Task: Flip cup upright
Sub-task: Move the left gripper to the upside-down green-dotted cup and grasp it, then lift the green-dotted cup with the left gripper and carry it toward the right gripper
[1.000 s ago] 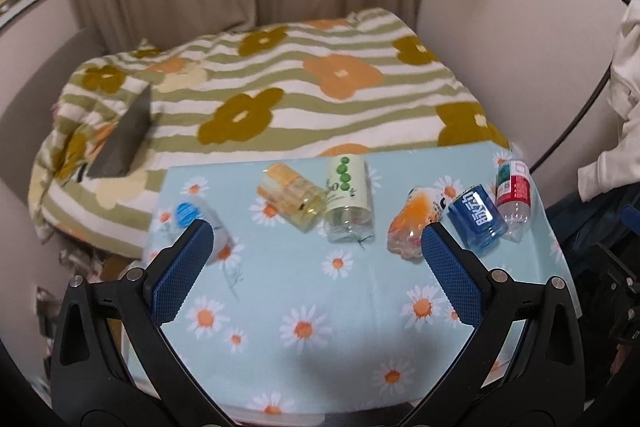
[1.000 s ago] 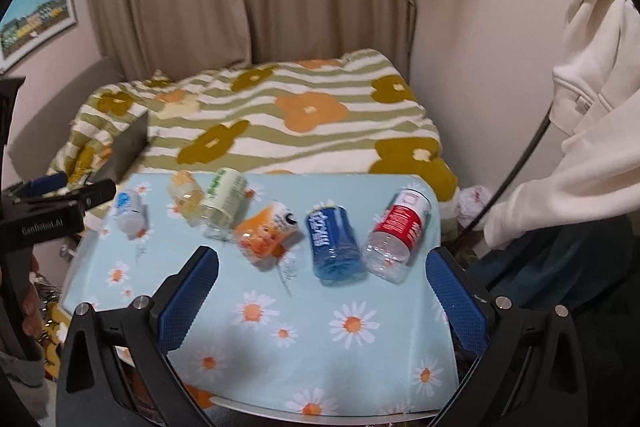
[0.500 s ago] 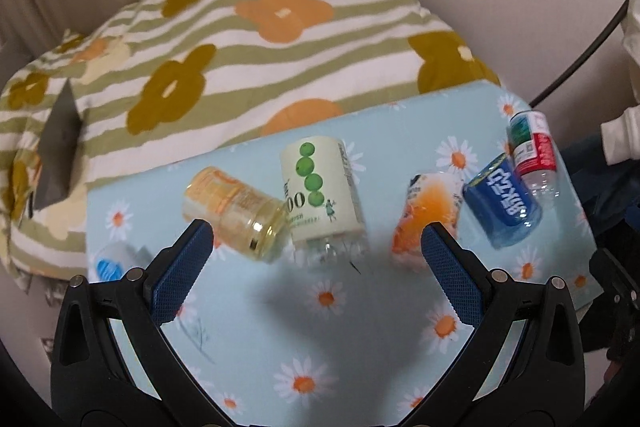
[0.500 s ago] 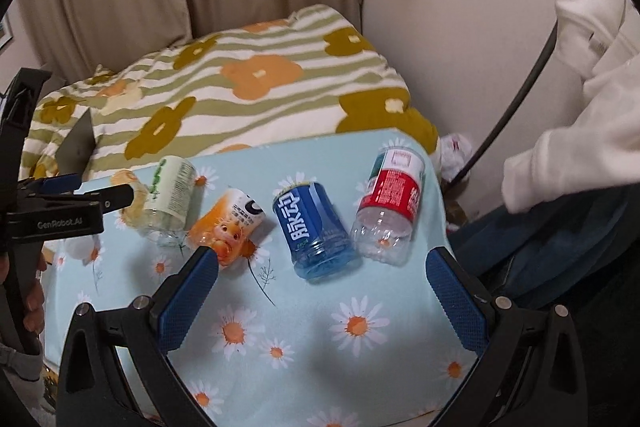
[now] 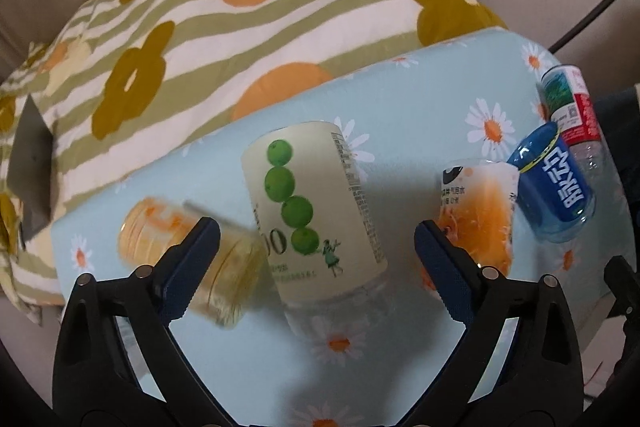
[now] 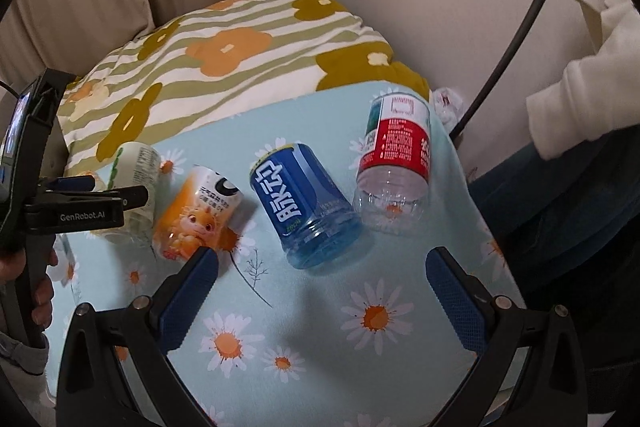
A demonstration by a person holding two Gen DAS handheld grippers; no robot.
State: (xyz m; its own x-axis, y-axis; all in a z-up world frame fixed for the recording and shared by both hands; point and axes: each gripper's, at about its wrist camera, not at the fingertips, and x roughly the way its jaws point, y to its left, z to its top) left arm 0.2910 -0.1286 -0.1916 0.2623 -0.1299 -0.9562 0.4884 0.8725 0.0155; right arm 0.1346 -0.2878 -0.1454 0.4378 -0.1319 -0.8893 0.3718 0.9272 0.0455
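Fingers of both the left gripper (image 5: pixel 316 255) and right gripper (image 6: pixel 322 281) spread wide above toppled cups (image 5: pixel 316 203).

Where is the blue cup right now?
In the right wrist view the blue cup lies on the daisy tablecloth, between the orange cup and the red-labelled cup.

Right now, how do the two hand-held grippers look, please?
Each hand-held gripper, left and right, has a black plastic frame with silver screws and two blue textured finger pads. In the right wrist view, the left one's body carries white "GenRobot.AI" lettering, and a grey cuff shows below the holding hand.
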